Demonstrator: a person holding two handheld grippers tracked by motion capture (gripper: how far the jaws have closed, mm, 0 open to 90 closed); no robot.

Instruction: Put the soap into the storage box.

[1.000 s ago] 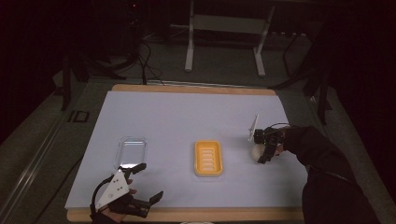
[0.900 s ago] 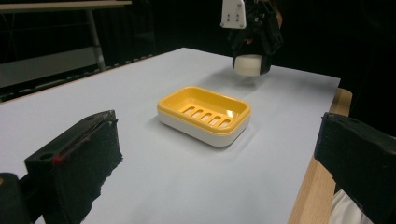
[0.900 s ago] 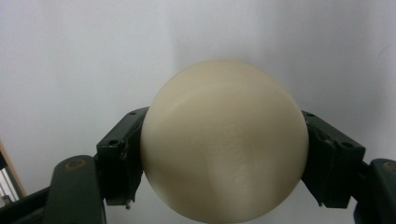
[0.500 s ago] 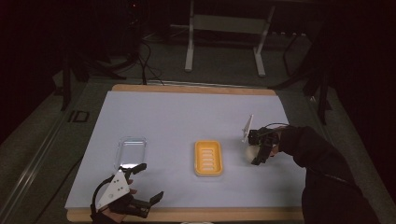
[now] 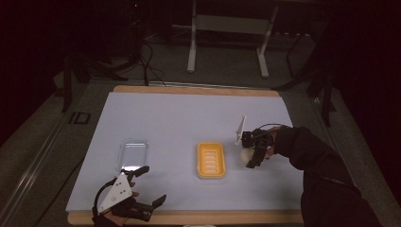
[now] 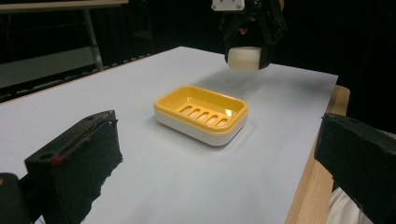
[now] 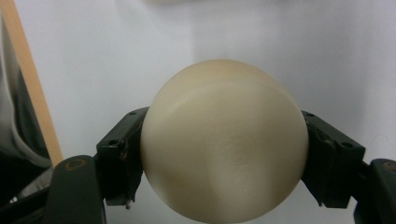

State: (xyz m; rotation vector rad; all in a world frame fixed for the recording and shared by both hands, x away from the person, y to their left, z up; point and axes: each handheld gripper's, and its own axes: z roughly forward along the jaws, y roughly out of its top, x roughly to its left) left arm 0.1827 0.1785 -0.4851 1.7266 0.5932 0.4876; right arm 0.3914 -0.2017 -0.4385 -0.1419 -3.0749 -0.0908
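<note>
Soap bar (image 7: 224, 140), cream, rounded, smooth, pinched between both jaws of right tool (image 5: 253, 153), held just above the counter (image 5: 179, 118) right of the yellow soap dish (image 5: 211, 160). Dish slotted, white base, empty, nothing between it and the soap. Clear lid (image 5: 132, 153) lies left, well apart. Left tool (image 5: 142, 189) spread, empty, at the near counter edge by the lid.

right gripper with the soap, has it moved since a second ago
Yes. The right gripper, shut on the soap bar, has drifted left toward the yellow soap dish, narrowing the gap between them.
</note>
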